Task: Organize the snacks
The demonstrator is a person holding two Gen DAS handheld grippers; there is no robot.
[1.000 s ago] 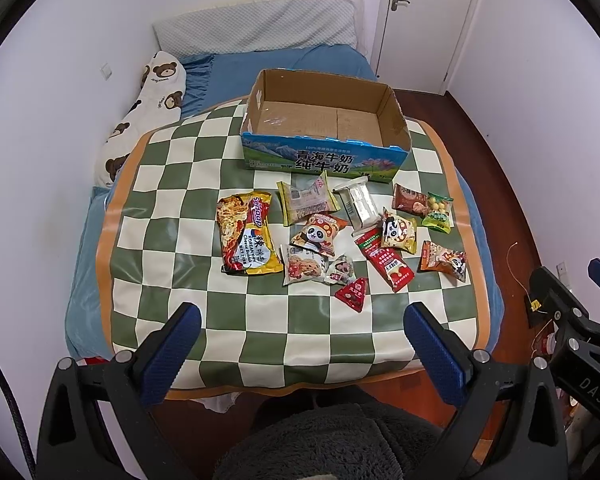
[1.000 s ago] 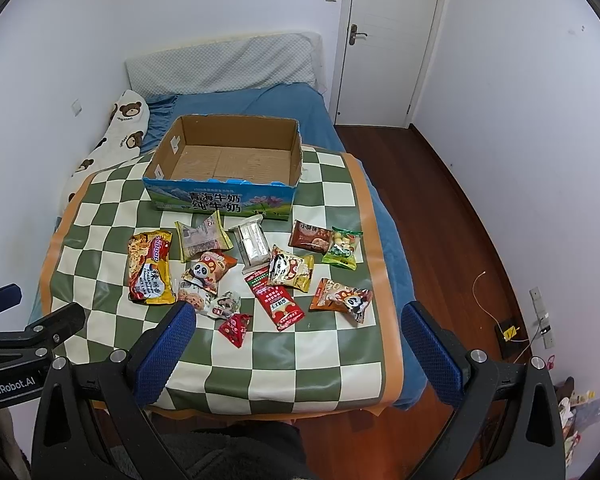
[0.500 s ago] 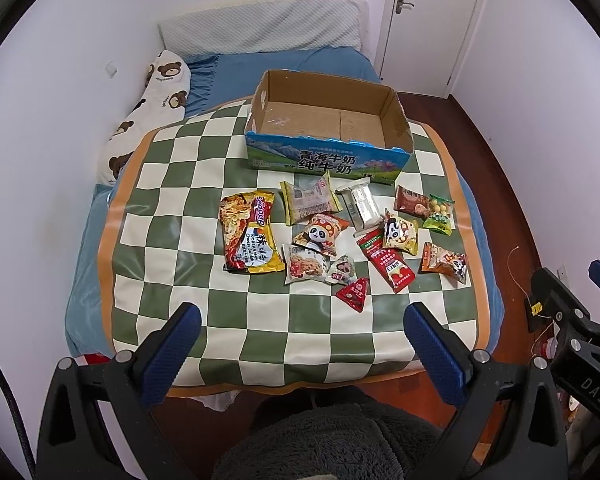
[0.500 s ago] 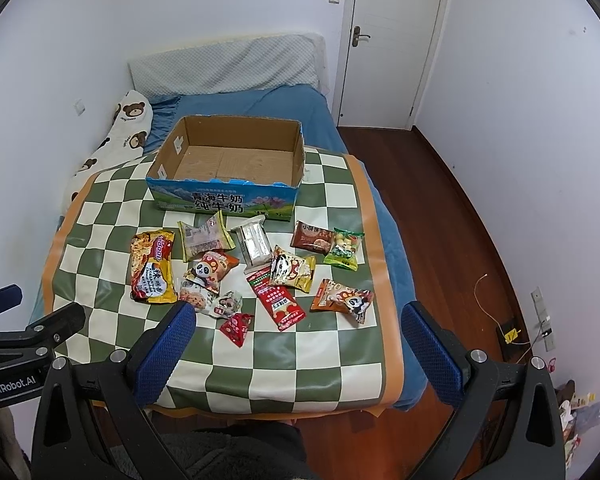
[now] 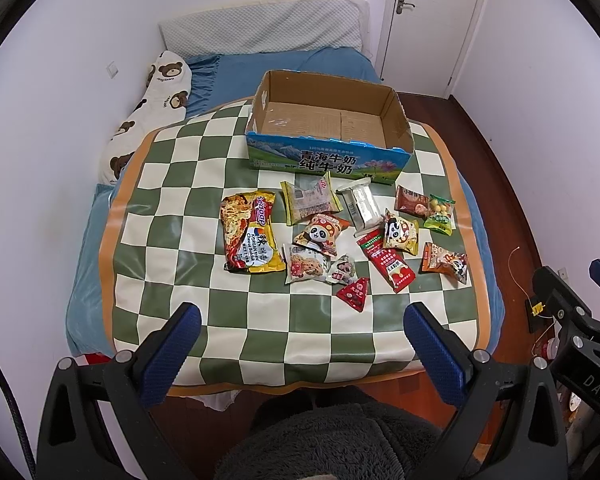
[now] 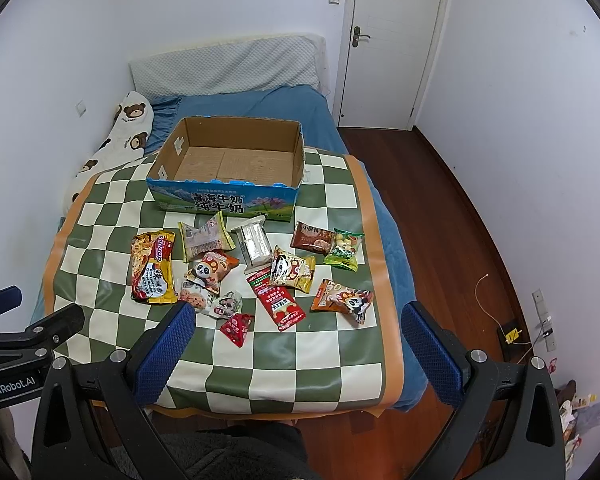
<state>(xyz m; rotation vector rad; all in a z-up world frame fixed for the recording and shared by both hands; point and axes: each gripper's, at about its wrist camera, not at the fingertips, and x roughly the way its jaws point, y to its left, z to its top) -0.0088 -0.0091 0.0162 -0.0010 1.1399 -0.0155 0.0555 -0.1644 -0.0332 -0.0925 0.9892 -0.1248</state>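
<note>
While snacks [image 5: 340,236] lie below, left gripper [image 5: 300,328] spread wide, right gripper [image 6: 298,328] likewise, both empty.

Bed [image 5: 336,62] – checkered mat [image 5: 172,184], box [image 5: 328,160], snacks [image 5: 252,236].

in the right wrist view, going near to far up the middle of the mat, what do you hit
red triangular packet → long red sachet → silver wrapped pack → cardboard box, open and with nothing in it → blue bedsheet → grey pillow

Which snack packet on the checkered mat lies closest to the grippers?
The small red triangular packet: it sits nearest the mat's front edge, ahead of all other packets.
</note>
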